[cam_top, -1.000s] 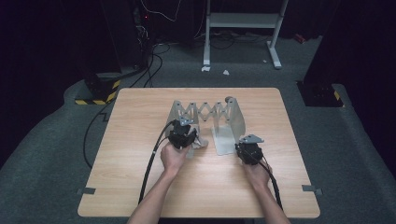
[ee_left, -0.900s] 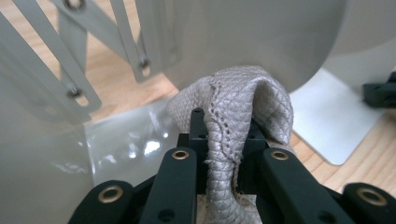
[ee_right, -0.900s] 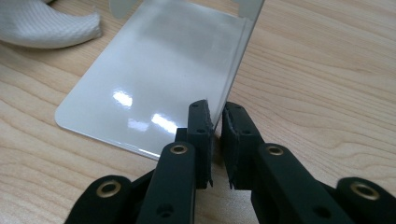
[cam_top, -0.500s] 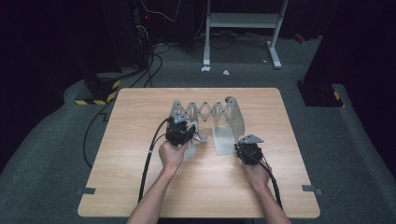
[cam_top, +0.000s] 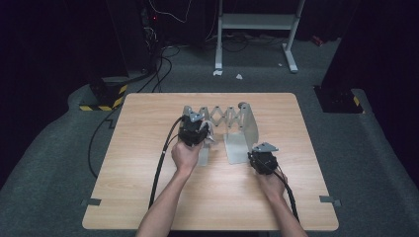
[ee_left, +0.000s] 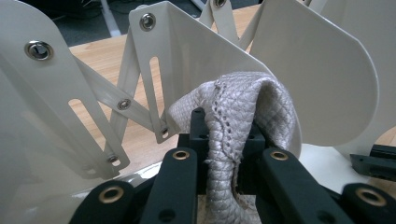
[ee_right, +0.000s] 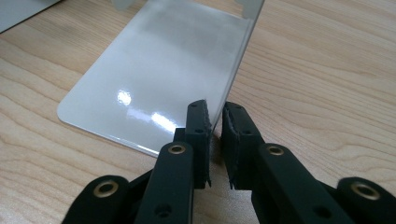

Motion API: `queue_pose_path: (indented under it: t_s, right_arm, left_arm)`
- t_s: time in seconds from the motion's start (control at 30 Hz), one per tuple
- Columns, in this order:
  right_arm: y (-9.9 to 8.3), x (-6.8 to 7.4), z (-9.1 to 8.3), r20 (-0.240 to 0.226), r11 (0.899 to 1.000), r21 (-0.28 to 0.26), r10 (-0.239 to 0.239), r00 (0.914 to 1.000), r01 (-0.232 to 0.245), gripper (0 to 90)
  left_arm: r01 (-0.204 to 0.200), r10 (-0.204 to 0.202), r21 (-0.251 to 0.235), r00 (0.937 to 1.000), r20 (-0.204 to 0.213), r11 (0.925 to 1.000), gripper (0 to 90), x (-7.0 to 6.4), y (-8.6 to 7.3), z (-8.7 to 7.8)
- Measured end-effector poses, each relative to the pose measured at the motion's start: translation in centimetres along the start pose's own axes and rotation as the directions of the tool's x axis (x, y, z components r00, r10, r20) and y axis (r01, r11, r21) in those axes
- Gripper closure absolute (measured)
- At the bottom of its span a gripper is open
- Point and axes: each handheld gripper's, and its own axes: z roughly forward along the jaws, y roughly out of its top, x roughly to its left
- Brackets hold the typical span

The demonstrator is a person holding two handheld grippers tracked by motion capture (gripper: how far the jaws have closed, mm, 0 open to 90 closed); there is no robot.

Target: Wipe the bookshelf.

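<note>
1. At the worktop (cam_top: 148,197) centre, an expanding metal rack (cam_top: 232,121) stands.
2. A grey quilted cloth (ee_left: 243,126) is gripped in the left hand-held gripper (ee_left: 224,140), between the rack's plates.
3. The right hand-held gripper (ee_right: 214,135), at five o'clock, is nearly closed on the base plate (ee_right: 154,88) edge.
4. Placement is judged unfinished; release remains.

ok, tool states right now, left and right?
Left tool: closed on the grey quilted cloth.
Right tool: nearly closed around the white metal rack's base plate edge.
</note>
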Motion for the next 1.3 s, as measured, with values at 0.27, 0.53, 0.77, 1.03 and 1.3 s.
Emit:
queue_pose_path:
  t_s: [0.27, 0.53, 0.77, 1.03, 1.3]
  right_arm:
    - [0.0, 0.0, 0.0, 0.000, 1.000, 0.000, -0.001, 1.0000, 0.001, 81.4]
    - [0.0, 0.0, 0.0, -0.001, 1.000, -0.001, -0.003, 1.0000, 0.003, 81.5]
    - [0.0, 0.1, 0.0, 0.002, 1.000, -0.001, -0.005, 1.0000, 0.005, 81.4]
    - [0.0, 0.1, 0.0, 0.001, 1.000, 0.000, -0.005, 1.0000, 0.005, 81.4]
    - [0.0, 0.1, 0.0, 0.001, 1.000, 0.000, -0.006, 1.0000, 0.006, 81.4]
  left_arm:
    - [0.007, -0.007, 0.021, 0.9998, -0.020, 0.9997, 80.9, 1.9, -0.3, 0.1]
    - [0.047, -0.047, -0.001, 0.9989, 0.005, 0.9989, 81.0, 2.6, 0.0, -0.2]
    - [0.047, -0.048, -0.046, 0.9988, -0.011, 0.9978, 81.0, 2.6, 2.1, -0.2]
    - [0.044, -0.044, -0.010, 0.9979, -0.047, 0.9990, 81.0, 2.3, 2.0, 1.3]
    - [0.038, -0.037, 0.006, 0.9968, -0.071, 0.9993, 80.9, 2.4, 1.3, 2.1]
